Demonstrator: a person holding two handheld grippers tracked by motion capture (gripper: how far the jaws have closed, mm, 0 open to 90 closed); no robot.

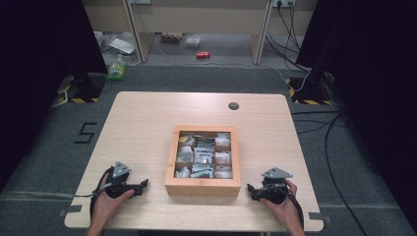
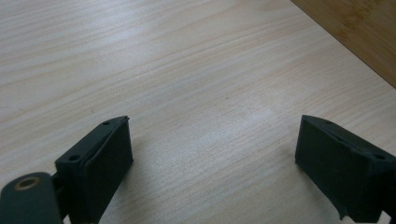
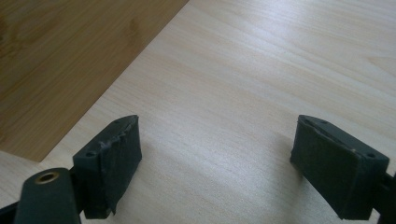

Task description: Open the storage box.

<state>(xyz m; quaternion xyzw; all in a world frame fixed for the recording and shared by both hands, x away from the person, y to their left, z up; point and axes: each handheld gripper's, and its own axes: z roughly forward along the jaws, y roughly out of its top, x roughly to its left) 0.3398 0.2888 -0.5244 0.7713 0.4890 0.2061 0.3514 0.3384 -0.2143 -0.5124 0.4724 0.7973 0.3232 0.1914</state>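
Beside wooden box (image 1: 202,188), both claws wide, seemingly empty.

Floor mark: we read a black "5" or "S" on the grey carpet (image 1: 84,132), left of the bench (image 1: 147,118); which of the two we cannot tell.
Packets in the wooden box (image 1: 202,188): print too small for us to read.
Red can (image 1: 202,54) on the floor: label unreadable.

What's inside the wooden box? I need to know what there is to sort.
The box is split into compartments holding small pale packets, some in clear wrap. What lies under the top packets is covered.
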